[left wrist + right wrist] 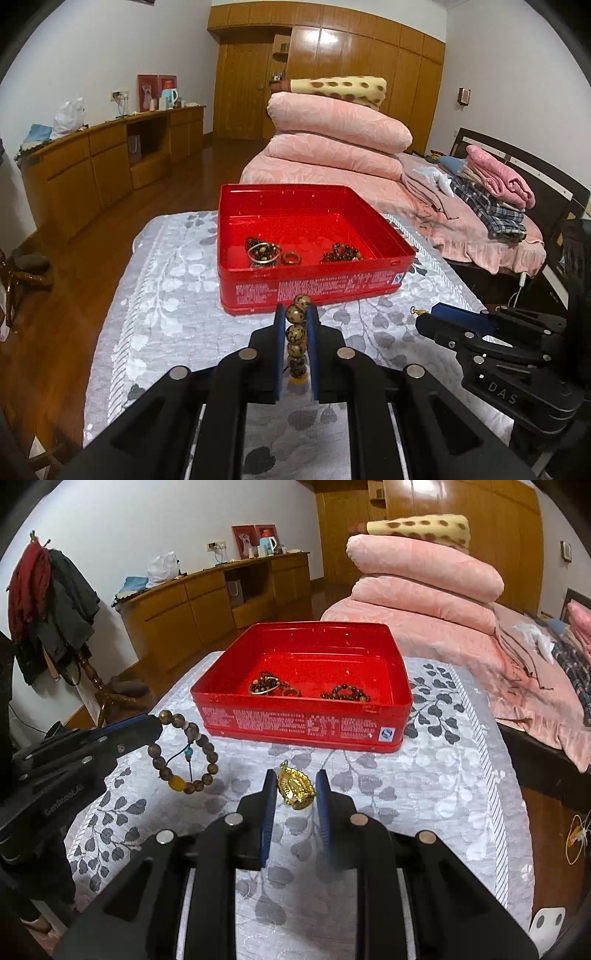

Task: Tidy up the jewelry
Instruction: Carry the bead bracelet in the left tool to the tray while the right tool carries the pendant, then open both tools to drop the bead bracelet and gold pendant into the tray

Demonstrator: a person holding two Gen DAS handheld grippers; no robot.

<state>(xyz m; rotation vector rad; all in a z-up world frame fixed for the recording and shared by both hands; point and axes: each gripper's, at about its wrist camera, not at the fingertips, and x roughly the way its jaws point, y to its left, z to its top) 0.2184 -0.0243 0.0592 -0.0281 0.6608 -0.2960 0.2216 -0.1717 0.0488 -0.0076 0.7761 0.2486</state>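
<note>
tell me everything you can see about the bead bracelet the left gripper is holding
The bead bracelet is a loop of round, mottled brown beads that look wooden, with a few pale beads, one larger amber bead at the bottom, and a dark cord with a turquoise bead dangling inside. The left gripper is shut on its upper part, and it hangs above the grey leaf-patterned cloth, short of the red tin.

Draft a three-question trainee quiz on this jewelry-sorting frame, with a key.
1. True or false: the left claw is shut on the bead bracelet.
2. What is between the right claw's fingers? A) gold pendant B) silver ring C) watch
3. Fill in: the red tin stands on the ____ cloth.

Key: 1 true; 2 A; 3 leaf-patterned grey.
</note>
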